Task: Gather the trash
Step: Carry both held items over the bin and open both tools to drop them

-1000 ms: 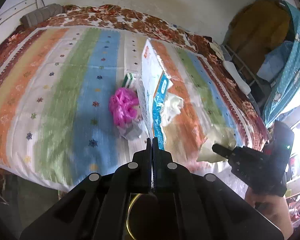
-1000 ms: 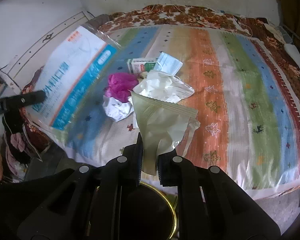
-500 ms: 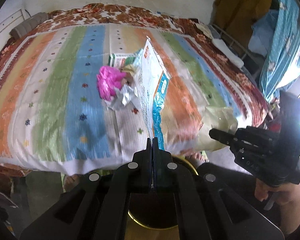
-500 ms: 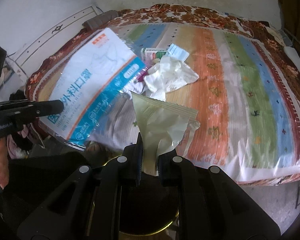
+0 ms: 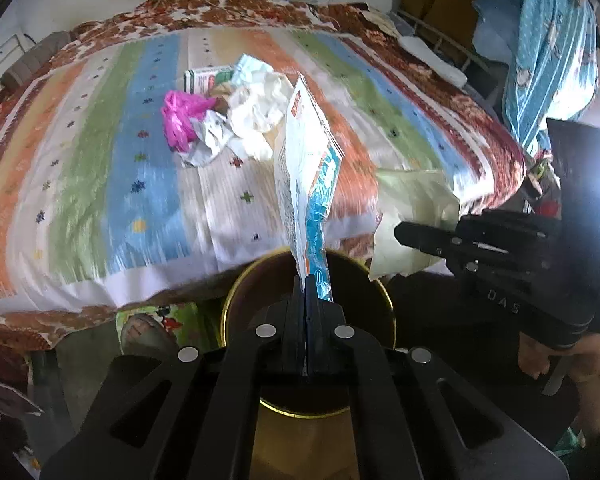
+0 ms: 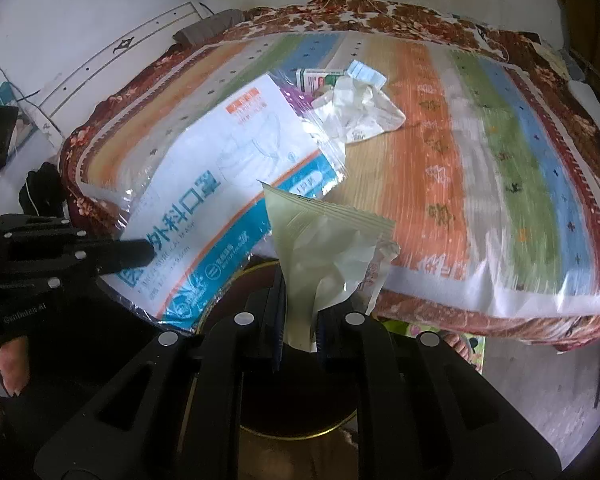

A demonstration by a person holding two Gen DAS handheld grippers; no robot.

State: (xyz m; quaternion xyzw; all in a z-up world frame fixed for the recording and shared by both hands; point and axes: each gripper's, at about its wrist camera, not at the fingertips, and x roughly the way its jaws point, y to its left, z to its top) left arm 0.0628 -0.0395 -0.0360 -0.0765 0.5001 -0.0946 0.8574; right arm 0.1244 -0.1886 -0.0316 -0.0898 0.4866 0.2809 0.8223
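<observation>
1. The left gripper (image 5: 306, 280) is clamped on the bottom edge of a flat blue-and-white mask packet (image 5: 306, 168), which stands up over the gold-rimmed bin (image 5: 236, 292) below. The packet is broad and stiff-looking; let go as it stands, it may well catch the rim or tip out toward 12 o'clock onto the bed edge instead of dropping inside

2. The right gripper (image 6: 298, 320) is pinched on the lower end of a pale yellowish wrapper (image 6: 324, 248), held above the same bin (image 6: 300, 434). In the right wrist view the packet (image 6: 220, 184) sits at 10 o'clock, just beside the wrapper and overlapping the bin mouth. I judge that releasing both together could jam them across the opening, or one could knock the other aside

3. The wrapper is light and crumpled, so it may cling to a finger pad or drift past the rim toward the floor

4. The two grippers are close over the bin; crowding them could bump the tools together

5. More trash is left on the striped bedspread (image 5: 100, 168) at 11 to 12 o'clock in the left view: a pink bag (image 5: 182, 118), crumpled white paper (image 5: 256, 114) and a small green-and-white box (image 5: 206, 79). The pile is loose, so a careless reach could scatter it
</observation>
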